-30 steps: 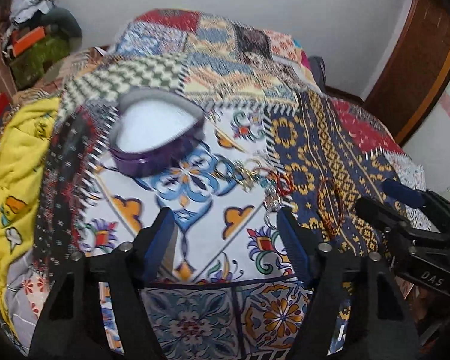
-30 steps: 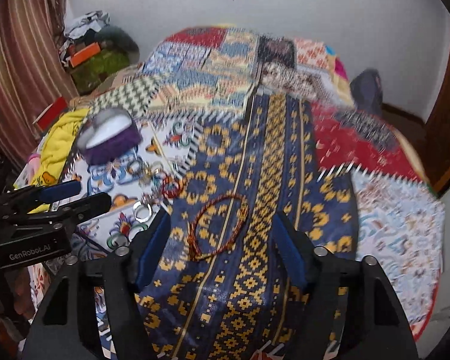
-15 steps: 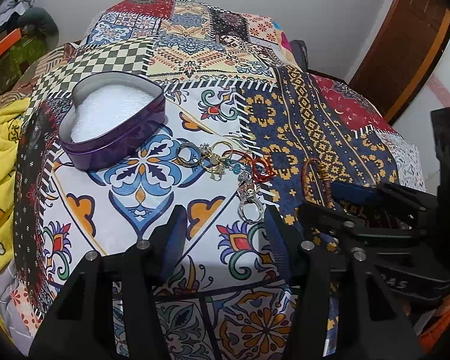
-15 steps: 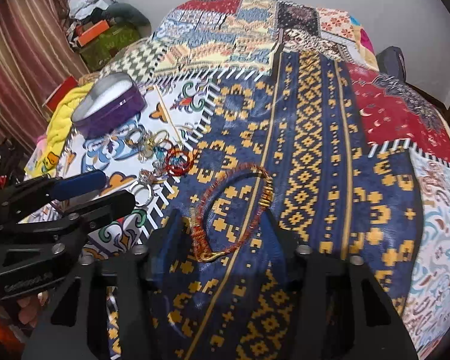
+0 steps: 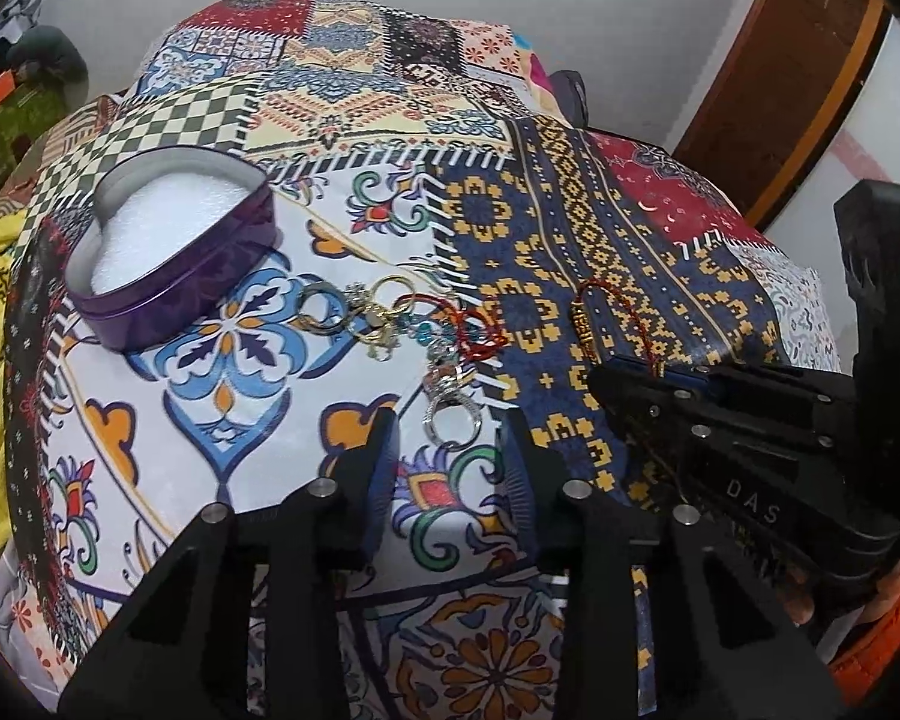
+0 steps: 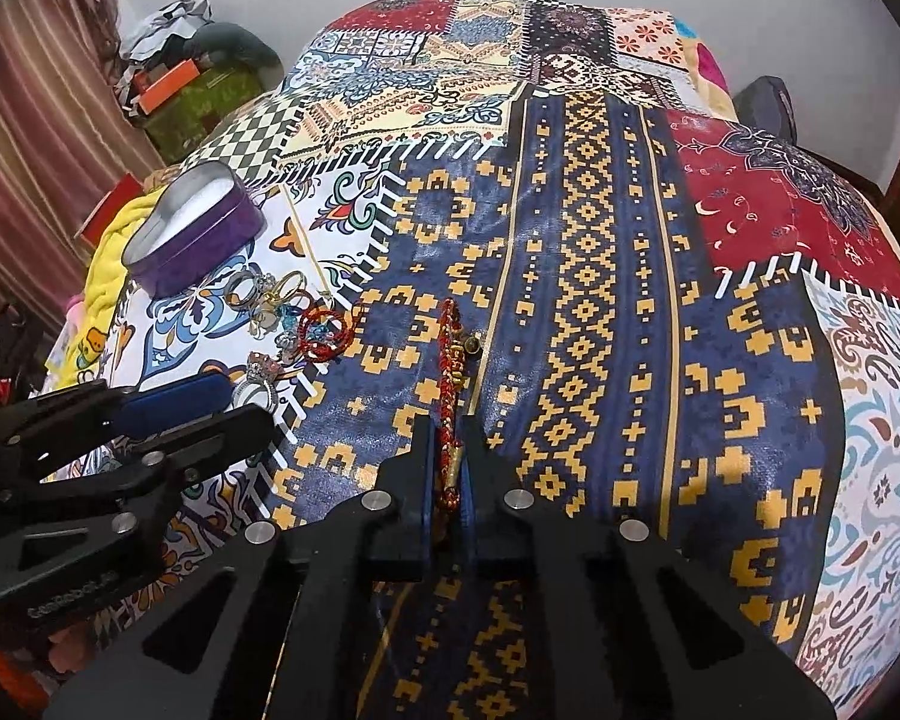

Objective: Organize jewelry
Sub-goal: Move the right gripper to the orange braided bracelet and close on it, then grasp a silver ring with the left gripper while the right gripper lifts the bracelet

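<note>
The right hand-held gripper has its jaws pinched nearly together on the red and gold bracelet, whose cord is squeezed flat between them and stretches forward over the blue and gold patch of the bed. The left hand-held gripper holds nothing; its jaws stand partly apart, just short of a silver ring that lies at the near end of a small heap of rings and charms. The purple heart-shaped tin, open and lined with white padding, sits on the bed to the left of that heap, well apart from the bracelet. The step in hand looks to be carrying the bracelet to the tin. To do it well, the grip should be kept firm, since only a short length of cord is caught and the free end, with its gold beads, may swing or drag. Lifting straight up first would clear the quilt, and the path to the tin should pass above the heap rather than through it, so the dangling loop does not snag the red ring or the charms. The bracelet is best lowered until it rests on the padding before the jaws part. The left hand-held gripper should keep out of that path.
</note>
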Tool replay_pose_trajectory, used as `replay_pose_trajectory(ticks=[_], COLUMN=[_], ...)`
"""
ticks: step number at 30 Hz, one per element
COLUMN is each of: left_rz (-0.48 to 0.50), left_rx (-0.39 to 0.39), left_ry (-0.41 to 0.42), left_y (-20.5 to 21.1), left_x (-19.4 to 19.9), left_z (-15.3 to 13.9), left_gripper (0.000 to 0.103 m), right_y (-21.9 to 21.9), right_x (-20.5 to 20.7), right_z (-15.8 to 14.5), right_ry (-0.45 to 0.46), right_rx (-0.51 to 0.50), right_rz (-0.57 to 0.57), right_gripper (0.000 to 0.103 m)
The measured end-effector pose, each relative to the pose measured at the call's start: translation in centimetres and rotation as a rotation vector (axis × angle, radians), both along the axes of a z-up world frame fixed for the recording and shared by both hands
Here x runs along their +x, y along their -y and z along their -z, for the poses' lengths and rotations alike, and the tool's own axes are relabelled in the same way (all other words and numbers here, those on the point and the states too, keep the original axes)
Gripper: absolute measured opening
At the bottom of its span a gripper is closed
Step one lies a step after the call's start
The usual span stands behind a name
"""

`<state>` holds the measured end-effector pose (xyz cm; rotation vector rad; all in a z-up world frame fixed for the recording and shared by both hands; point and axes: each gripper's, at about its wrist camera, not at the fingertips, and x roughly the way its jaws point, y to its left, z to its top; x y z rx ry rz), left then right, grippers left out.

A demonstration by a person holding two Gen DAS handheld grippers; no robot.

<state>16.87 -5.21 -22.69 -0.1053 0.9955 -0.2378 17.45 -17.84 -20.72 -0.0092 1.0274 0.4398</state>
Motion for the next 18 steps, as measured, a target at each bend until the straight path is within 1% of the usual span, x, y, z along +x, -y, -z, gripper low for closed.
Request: replay_pose_trajectory(ticks=[1,2,3,8,11,18], left_rz=[0.004,0.005,0.002,-0.007,-0.015,-0.049], left_rx=[0.009,0.017,0.027,0.030,0.018,0.006], left_ry=[0.004,0.008,0.011,0.019,0.016,0.053], left_y=[0.2,0.3,0.4,0.6,0.5,-0.7], left_x=[0.1,0.2,0.3,0.2,0.0,-1.0], left_z=[0.1,0.2,0.2,0.1,-0.2,-1.9], left_gripper=[0.028,0.023,0.020,0.020,0.020,0.020], right_y=[0.0,0.1,0.2,1.3,1.7,1.7], right_x=[0.0,-0.1,-0.1,0.0,-0.1,-0.7], right_z=[0.0,-0.1,-0.2,-0.9,-1.6,-3.2], right_ry=[-0.001,0.000,0.001,0.015,0.030,0.075], right_rx=[0.003,0.006,0.009,0.029,0.035,0.038], right_rz=[0.002,0.005,0.009,0.031,0.043,0.052], right_gripper=[0.006,0.006,0.006,0.006,0.006,0.006])
